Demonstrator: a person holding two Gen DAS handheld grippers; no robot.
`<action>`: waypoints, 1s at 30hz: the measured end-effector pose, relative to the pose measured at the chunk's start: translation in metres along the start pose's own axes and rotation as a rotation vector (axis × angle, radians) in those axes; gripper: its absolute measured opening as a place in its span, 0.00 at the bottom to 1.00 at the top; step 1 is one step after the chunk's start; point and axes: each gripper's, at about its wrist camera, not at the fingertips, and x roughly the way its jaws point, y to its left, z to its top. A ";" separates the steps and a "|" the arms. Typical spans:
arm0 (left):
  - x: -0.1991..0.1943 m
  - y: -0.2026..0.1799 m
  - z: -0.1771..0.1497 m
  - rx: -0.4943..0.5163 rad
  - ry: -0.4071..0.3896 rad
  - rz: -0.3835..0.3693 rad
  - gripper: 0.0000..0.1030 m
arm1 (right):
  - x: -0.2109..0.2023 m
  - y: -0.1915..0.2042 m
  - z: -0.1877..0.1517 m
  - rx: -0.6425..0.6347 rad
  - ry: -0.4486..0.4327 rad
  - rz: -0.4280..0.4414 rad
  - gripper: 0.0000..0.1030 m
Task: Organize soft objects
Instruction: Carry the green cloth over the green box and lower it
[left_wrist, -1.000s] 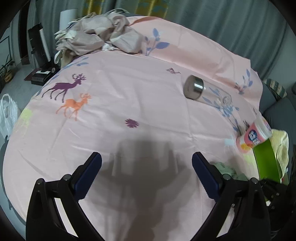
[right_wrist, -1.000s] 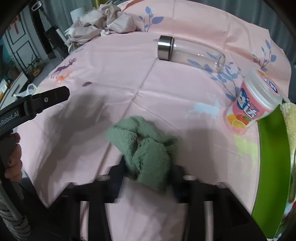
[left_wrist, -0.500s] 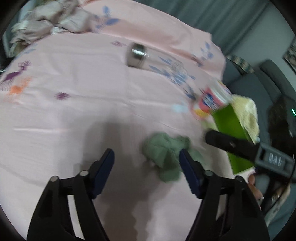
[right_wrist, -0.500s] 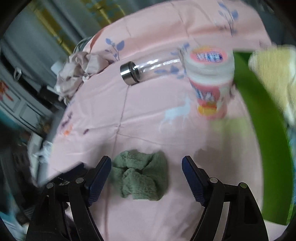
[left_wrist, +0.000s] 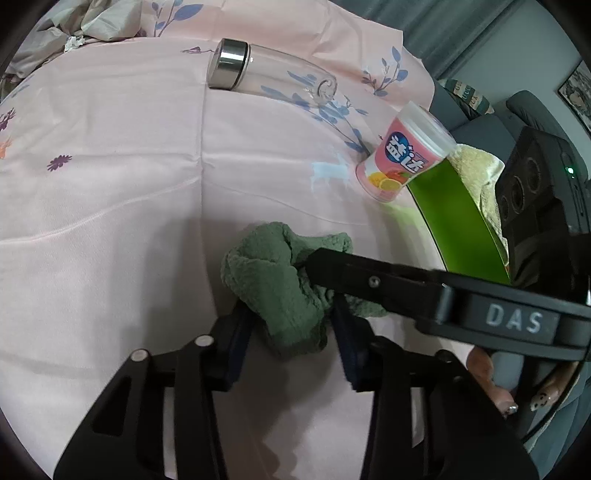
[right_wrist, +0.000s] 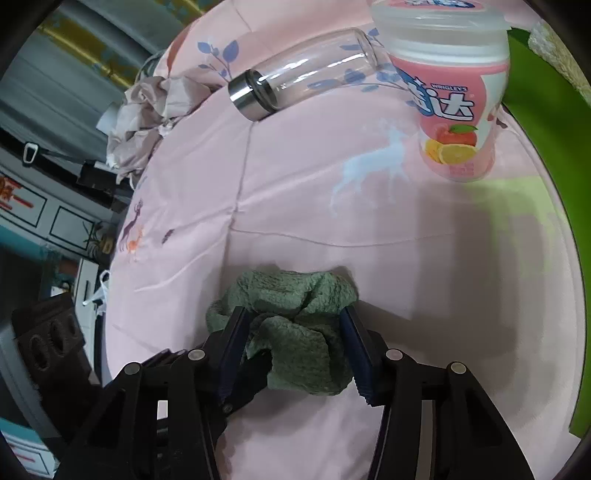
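1. lying crumpled on the pink printed sheet (left_wrist: 110, 229) is a green terry cloth (left_wrist: 273, 280), nubbly, soft, bunched into a lump with folds; it sits just short of the green bin (left_wrist: 454, 221).
2. left gripper (left_wrist: 291, 332): jaws have just been closing, now narrow, blue pads pressed onto the near end of the cloth on both sides.
3. right gripper (right_wrist: 295, 347): jaws have just been closing, about half open, ribbed blue pads flanking the cloth and touching its edges; a firm pinch cannot be told.
4. glass bottle (left_wrist: 273, 74), clear cylinder with brushed steel cap, is seen lying on its side farther back.
5. pink plastic tub (left_wrist: 402, 155), glossy label, frosted lid, leans against the bin rim.
6. beige fluffy towel (left_wrist: 476, 170) is seen inside the bin.
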 end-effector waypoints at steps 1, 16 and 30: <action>0.000 0.001 0.000 -0.003 -0.002 0.000 0.32 | 0.003 0.000 -0.001 0.005 0.015 0.018 0.51; -0.018 -0.012 0.000 0.078 -0.129 0.004 0.26 | -0.010 0.026 -0.009 -0.125 -0.099 0.070 0.51; -0.055 -0.025 -0.003 0.148 -0.326 -0.001 0.26 | -0.050 0.057 -0.019 -0.271 -0.330 0.105 0.52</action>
